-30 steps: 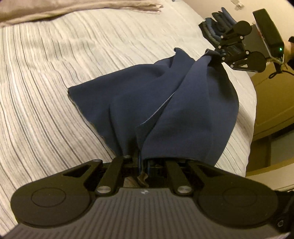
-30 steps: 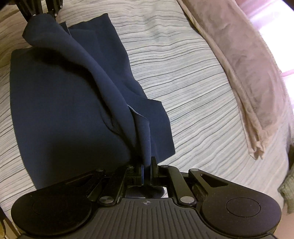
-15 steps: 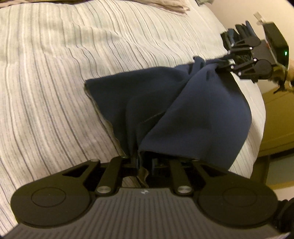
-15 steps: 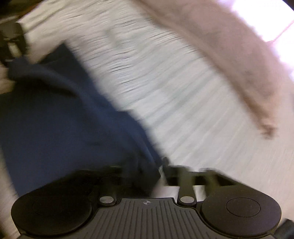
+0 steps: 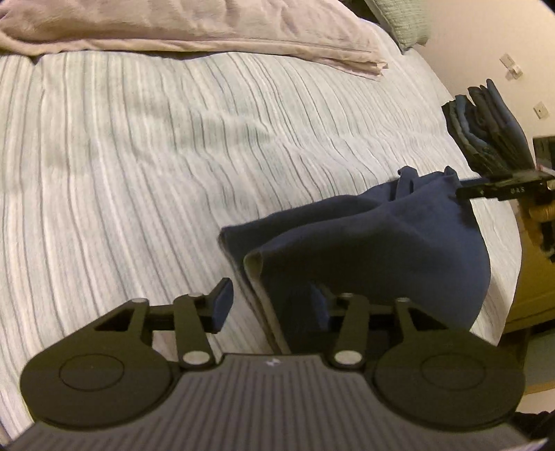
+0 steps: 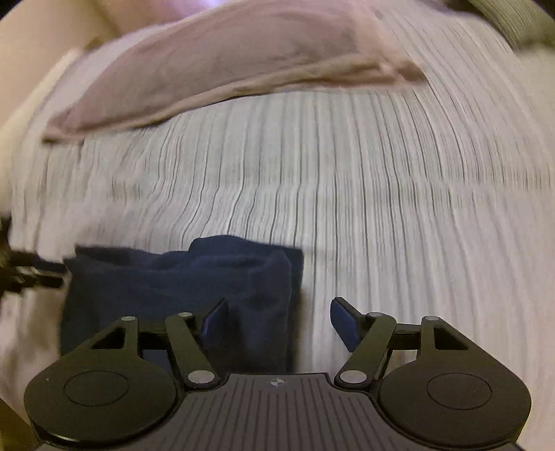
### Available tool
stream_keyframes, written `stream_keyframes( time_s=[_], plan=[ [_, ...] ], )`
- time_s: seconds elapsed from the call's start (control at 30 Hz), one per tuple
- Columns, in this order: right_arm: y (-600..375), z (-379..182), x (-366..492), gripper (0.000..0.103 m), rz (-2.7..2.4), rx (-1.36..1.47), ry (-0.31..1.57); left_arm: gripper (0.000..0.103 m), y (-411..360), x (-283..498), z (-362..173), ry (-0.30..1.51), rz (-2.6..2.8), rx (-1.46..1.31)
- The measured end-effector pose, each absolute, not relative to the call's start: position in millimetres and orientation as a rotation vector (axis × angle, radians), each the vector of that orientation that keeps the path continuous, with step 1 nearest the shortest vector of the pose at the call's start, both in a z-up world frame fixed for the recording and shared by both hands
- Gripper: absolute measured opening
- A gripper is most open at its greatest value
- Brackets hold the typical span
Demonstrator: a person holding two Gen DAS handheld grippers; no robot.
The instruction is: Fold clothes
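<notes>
A navy blue garment lies folded over in a loose heap on the striped bedspread. My left gripper is open; the garment's near fold lies between its fingers, and the right finger is partly hidden by cloth. My right gripper is open, with the garment's right end lying between its fingers. In the left wrist view the right gripper shows edge-on at the garment's far corner. In the right wrist view the left gripper shows blurred at the far left.
A pinkish-beige blanket lies along the far side of the bed, also seen in the right wrist view. A stack of folded dark clothes sits at the bed's right corner. The bed's right edge drops to a yellow cabinet.
Both grippers have opened and let go of the navy garment, which has dropped into a folded heap on the bed. The right gripper swung round to face across the bed.
</notes>
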State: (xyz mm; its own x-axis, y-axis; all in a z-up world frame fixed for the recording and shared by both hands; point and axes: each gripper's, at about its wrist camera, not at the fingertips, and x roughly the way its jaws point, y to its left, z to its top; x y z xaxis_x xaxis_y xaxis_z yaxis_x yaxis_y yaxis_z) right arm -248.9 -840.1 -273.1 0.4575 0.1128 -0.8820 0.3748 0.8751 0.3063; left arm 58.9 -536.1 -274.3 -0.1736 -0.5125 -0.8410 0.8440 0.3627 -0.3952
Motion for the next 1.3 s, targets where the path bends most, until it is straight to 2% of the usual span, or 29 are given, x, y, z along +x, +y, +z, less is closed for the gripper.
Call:
stream_keyframes(
  time_s=[0.17, 0.2, 0.23, 0.27, 0.3, 0.37, 0.5, 0.63, 0.9, 0.97, 1.0, 1.03, 1.07, 1.17, 1.3],
  plan=[
    [-850, -285, -254, 0.068, -0.140, 0.637, 1.050, 0.045, -553, 56, -285, 1.235, -1.266, 0.354],
    [-851, -288, -253, 0.064, -0.139, 0.646, 1.054, 0.043, -556, 55, -288, 1.238, -1.267, 0.361],
    [-852, -292, -253, 0.043, -0.139, 0.656, 1.059, 0.039, -559, 54, -290, 1.241, -1.269, 0.370],
    [-853, -295, -252, 0.033, -0.139, 0.666, 1.063, 0.019, -561, 53, -291, 1.244, -1.272, 0.383],
    [-854, -299, -252, 0.025, -0.138, 0.675, 1.067, 0.007, -562, 52, -291, 1.243, -1.275, 0.398],
    [-850, -293, -251, 0.011, -0.155, 0.665, 1.077, 0.003, -560, 48, -285, 1.224, -1.277, 0.423],
    [-842, -270, -246, 0.006, -0.138, 0.615, 1.065, 0.002, -550, 53, -256, 1.169, -1.268, 0.370],
    [-849, -253, -239, 0.006, -0.124, 0.638, 1.011, 0.002, -549, 64, -245, 1.143, -1.252, 0.339],
    [-869, -312, -220, 0.007, -0.153, 0.693, 1.071, 0.002, -567, 74, -303, 1.244, -1.205, 0.405],
    [-869, -306, -225, 0.008, -0.182, 0.671, 1.055, 0.003, -569, 71, -306, 1.246, -1.201, 0.417],
    [-869, -303, -228, 0.024, -0.197, 0.660, 1.047, 0.004, -570, 71, -305, 1.248, -1.196, 0.422],
    [-869, -299, -230, 0.050, -0.212, 0.649, 1.038, 0.007, -570, 72, -303, 1.256, -1.187, 0.423],
    [-869, -296, -233, 0.055, -0.226, 0.638, 1.030, 0.009, -570, 73, -301, 1.262, -1.177, 0.428],
    [-862, -279, -242, 0.055, -0.266, 0.570, 0.997, 0.014, -568, 75, -287, 1.234, -1.153, 0.468],
    [-833, -239, -258, 0.055, -0.289, 0.445, 0.919, 0.015, -567, 72, -261, 1.171, -1.145, 0.496]
  ],
)
